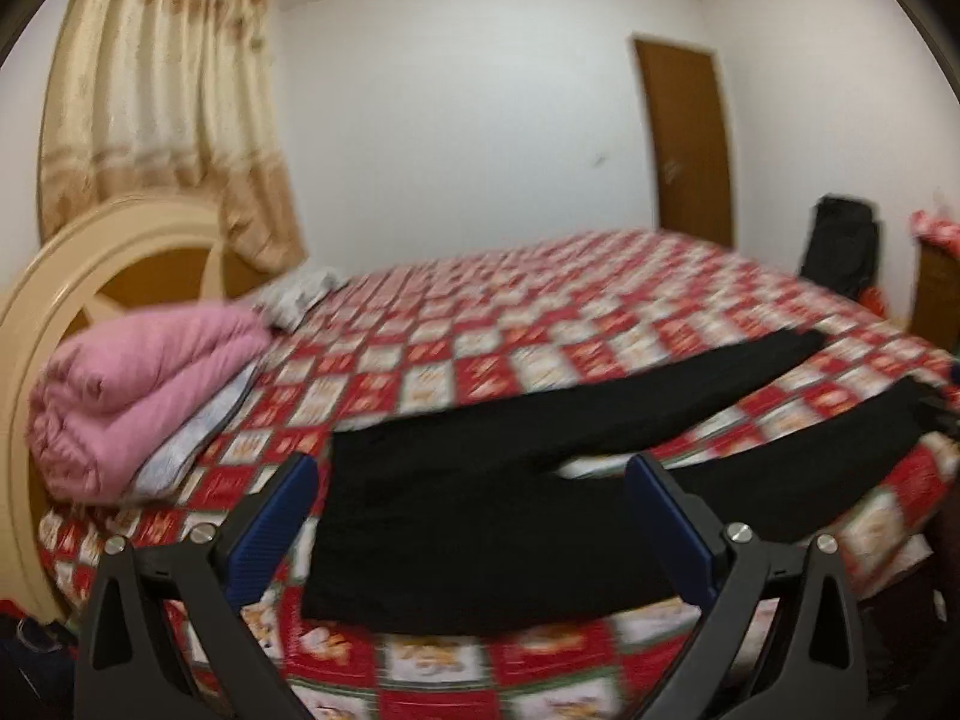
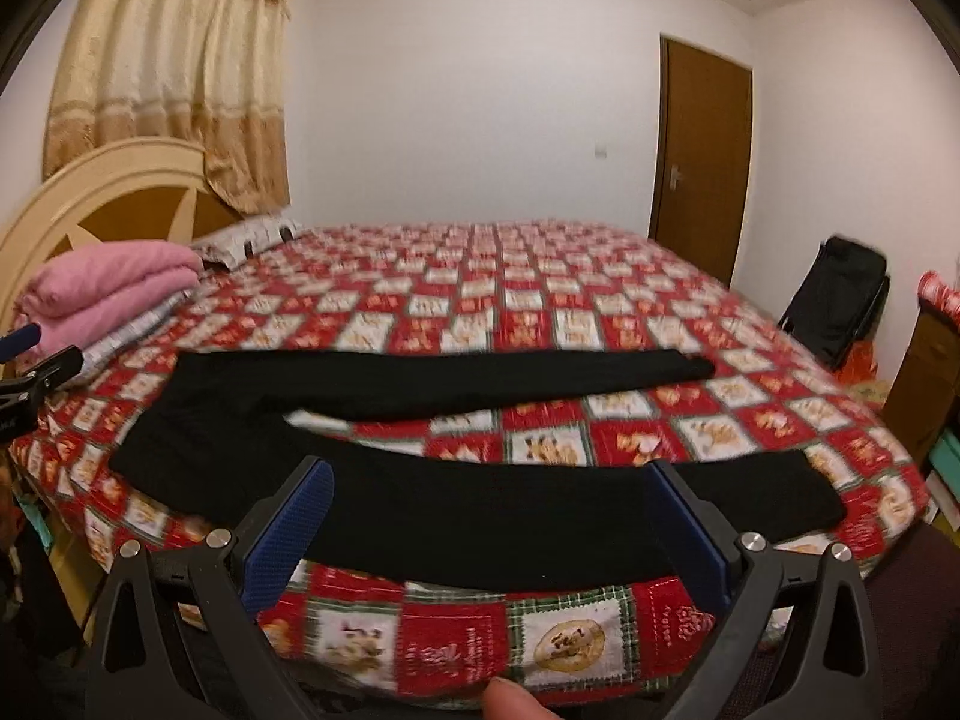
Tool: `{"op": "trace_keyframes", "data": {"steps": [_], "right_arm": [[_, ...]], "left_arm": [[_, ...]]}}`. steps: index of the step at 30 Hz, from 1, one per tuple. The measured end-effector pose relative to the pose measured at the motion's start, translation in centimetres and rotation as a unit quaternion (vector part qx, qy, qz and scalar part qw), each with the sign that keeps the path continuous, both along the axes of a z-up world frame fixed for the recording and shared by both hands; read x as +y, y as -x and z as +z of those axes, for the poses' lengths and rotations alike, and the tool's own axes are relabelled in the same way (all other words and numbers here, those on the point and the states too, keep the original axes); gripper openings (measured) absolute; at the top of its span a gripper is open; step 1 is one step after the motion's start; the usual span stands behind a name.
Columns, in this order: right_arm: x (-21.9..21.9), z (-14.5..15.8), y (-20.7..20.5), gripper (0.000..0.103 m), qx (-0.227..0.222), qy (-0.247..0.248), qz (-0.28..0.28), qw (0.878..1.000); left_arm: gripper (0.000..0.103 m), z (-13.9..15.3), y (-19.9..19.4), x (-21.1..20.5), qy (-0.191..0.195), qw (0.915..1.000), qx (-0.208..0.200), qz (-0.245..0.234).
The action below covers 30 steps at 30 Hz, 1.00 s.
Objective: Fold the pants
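Observation:
Black pants (image 1: 480,516) lie flat on the bed's near edge, waist to the left and both legs spread apart to the right. They also show in the right wrist view (image 2: 456,516). My left gripper (image 1: 471,474) is open and empty, hovering over the waist and hip part. My right gripper (image 2: 489,480) is open and empty, hovering over the near leg. The left gripper's tip (image 2: 36,360) shows at the left edge of the right wrist view.
The bed (image 2: 540,312) has a red and white patchwork cover. A folded pink quilt (image 1: 138,396) and a pillow (image 2: 246,240) lie by the cream headboard (image 1: 102,264). A black bag (image 2: 834,300), a brown door (image 2: 702,150) and curtains (image 2: 174,60) stand beyond.

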State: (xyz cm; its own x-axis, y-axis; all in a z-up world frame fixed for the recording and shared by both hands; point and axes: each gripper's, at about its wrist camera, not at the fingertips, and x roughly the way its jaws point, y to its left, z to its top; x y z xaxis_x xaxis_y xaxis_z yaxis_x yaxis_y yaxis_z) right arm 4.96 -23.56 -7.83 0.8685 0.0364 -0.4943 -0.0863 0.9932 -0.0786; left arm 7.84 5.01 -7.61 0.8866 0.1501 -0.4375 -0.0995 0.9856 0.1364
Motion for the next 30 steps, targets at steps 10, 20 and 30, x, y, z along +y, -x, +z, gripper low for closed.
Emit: {"op": "trace_keyframes", "data": {"steps": [10,20,30], "right_arm": [[-4.0,-5.6,-9.9,0.102,0.095,-0.027,-0.014,0.995],[-6.5,-7.4,-14.2,0.101,0.115,-0.032,-0.036,0.992],[-10.2,-7.6,-17.3,0.081,0.137,-0.032,-0.063,0.988]], "left_arm": [[0.103,-6.6,-11.0,11.1,0.008,0.9904,0.102,0.092],[0.096,-9.6,-21.9,17.8,0.081,0.9808,0.163,0.07],[0.053,-13.2,-27.5,19.1,0.118,0.9663,0.227,0.031]]}}
